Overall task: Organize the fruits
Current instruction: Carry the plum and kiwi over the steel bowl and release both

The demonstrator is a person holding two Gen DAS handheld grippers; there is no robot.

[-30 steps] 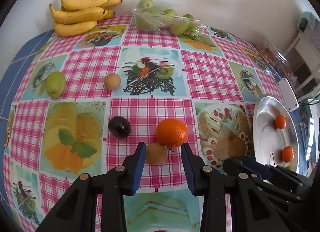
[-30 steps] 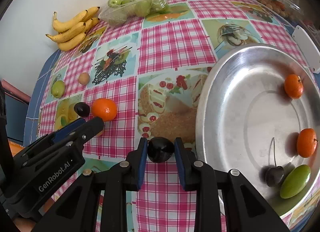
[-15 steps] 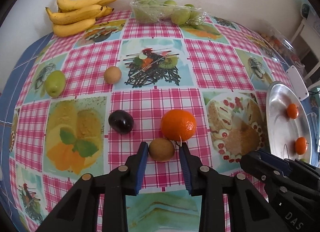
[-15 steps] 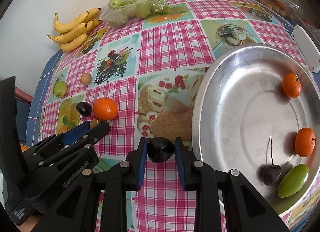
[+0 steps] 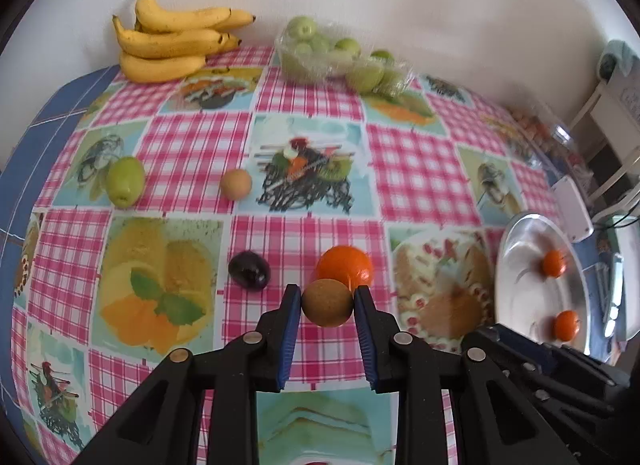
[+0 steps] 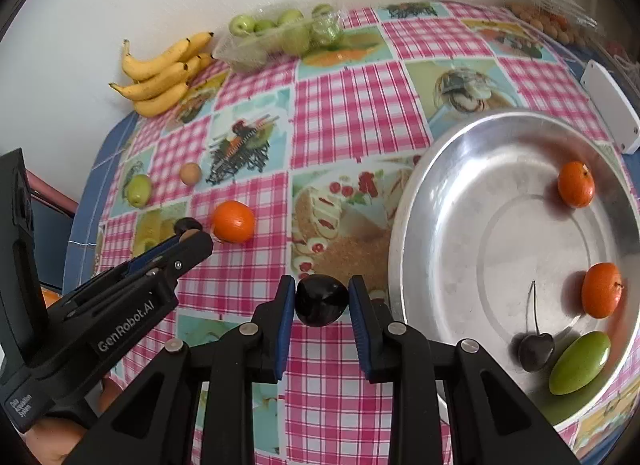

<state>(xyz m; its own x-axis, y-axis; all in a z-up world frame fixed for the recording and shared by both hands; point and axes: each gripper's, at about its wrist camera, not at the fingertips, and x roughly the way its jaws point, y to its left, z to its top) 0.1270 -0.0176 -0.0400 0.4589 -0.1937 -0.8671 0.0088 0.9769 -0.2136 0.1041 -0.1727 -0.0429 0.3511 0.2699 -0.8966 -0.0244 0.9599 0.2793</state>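
Observation:
My left gripper (image 5: pixel 327 301) is shut on a brown round fruit (image 5: pixel 327 302), held just in front of an orange (image 5: pixel 345 267) on the checked tablecloth. A dark plum (image 5: pixel 249 269) lies to its left. My right gripper (image 6: pixel 320 301) is shut on a dark plum (image 6: pixel 320 299), left of the silver tray (image 6: pixel 448 225). The tray holds two oranges (image 6: pixel 576 184) (image 6: pixel 601 289), a dark cherry (image 6: pixel 535 351) and a green fruit (image 6: pixel 580 362). The left gripper also shows in the right wrist view (image 6: pixel 188 239).
A green fruit (image 5: pixel 125 181) and a small tan fruit (image 5: pixel 236 183) lie on the left of the table. Bananas (image 5: pixel 172 45) and a bag of green fruit (image 5: pixel 340 59) sit by the back wall. A white flat device (image 6: pixel 610 105) lies beyond the tray.
My left gripper has closed on the brown fruit and lifted it slightly. The right gripper still holds the plum, almost in the same place by the tray.

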